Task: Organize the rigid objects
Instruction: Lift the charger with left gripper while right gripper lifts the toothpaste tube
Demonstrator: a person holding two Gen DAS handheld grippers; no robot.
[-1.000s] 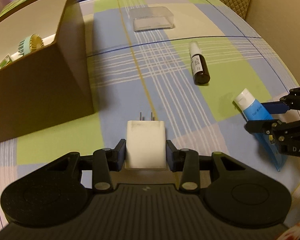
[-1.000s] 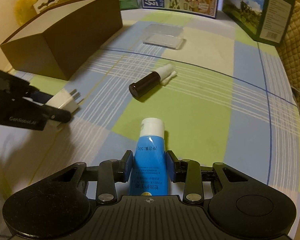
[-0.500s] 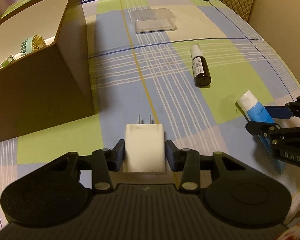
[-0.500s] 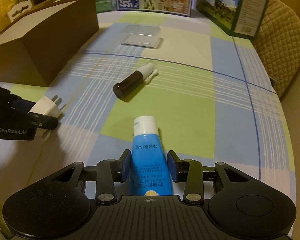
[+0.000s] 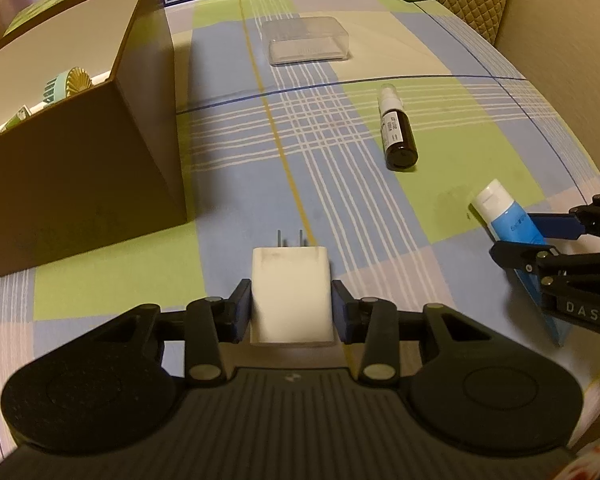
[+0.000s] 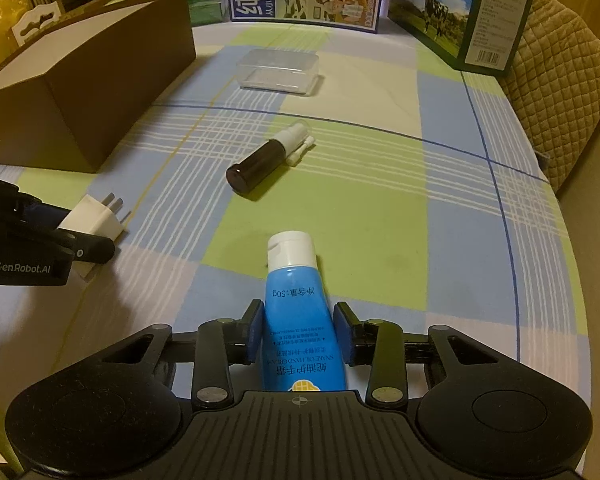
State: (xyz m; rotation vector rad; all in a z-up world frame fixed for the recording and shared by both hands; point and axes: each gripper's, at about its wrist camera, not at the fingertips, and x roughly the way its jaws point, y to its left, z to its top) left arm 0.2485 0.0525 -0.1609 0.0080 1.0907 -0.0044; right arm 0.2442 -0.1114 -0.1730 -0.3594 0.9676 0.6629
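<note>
My left gripper (image 5: 292, 306): clamped on the white charger (image 5: 291, 294), just in front of the brown box (image 5: 80, 168).
My right gripper (image 6: 299, 330): pinching the blue tube (image 6: 298, 316), well right of the box.
Risk: the tube is soft and may slip; the charger prongs may catch the box wall.

Blue tube (image 6: 296, 316) in right gripper (image 6: 299, 332) swung slightly, cap further left.

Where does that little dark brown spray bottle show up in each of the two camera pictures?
Left wrist view: the dark spray bottle lies right of centre, its white cap pointing away, beyond the blue hand cream tube.
Right wrist view: the bottle lies at centre, above the tube.
Shared landmark: the clear plastic case lies farther back in both.
</note>
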